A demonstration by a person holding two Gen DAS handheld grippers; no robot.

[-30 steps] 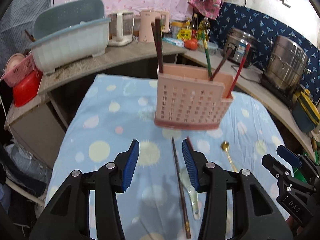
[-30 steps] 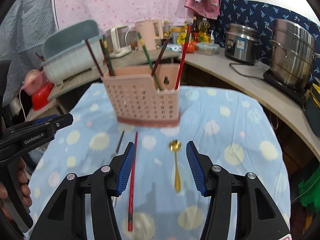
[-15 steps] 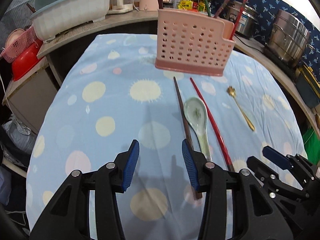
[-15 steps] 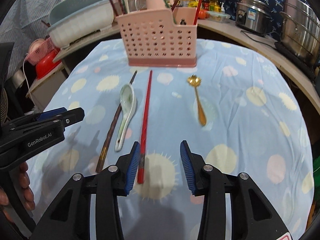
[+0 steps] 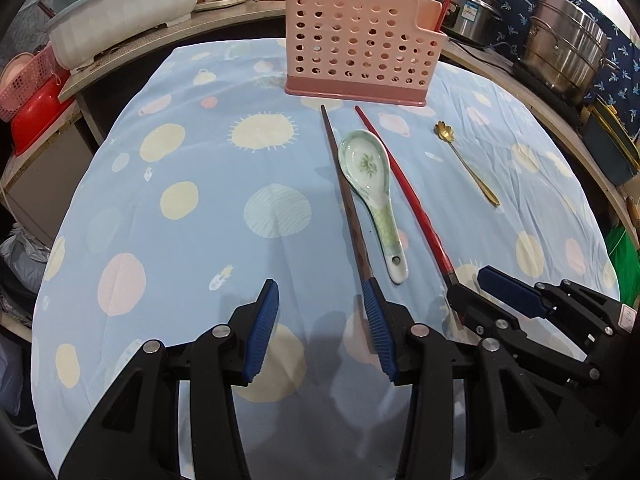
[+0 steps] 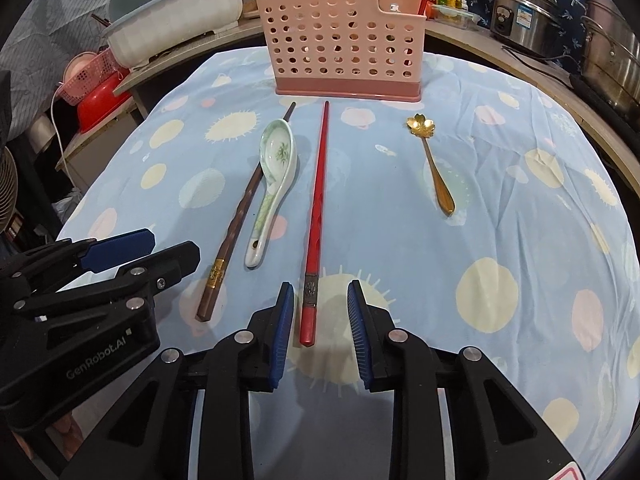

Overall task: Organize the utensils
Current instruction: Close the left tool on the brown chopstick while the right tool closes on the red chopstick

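On the desk (image 6: 500, 184), covered by a blue spotted cloth, four utensils lie in front of the pink perforated utensil holder (image 6: 340, 48): a brown chopstick (image 6: 240, 216), a ceramic soup spoon (image 6: 274, 176) touching it, a red chopstick (image 6: 316, 216) and a gold flower-shaped spoon (image 6: 434, 168) well apart to the right. The right tool (image 6: 320, 328) has just been closing; its jaws stand narrow astride the red chopstick's near end, pads clear of it. The left tool (image 5: 320, 328) is moderately open and empty, its right pad over the brown chopstick's near end. More chopsticks stand in the holder.
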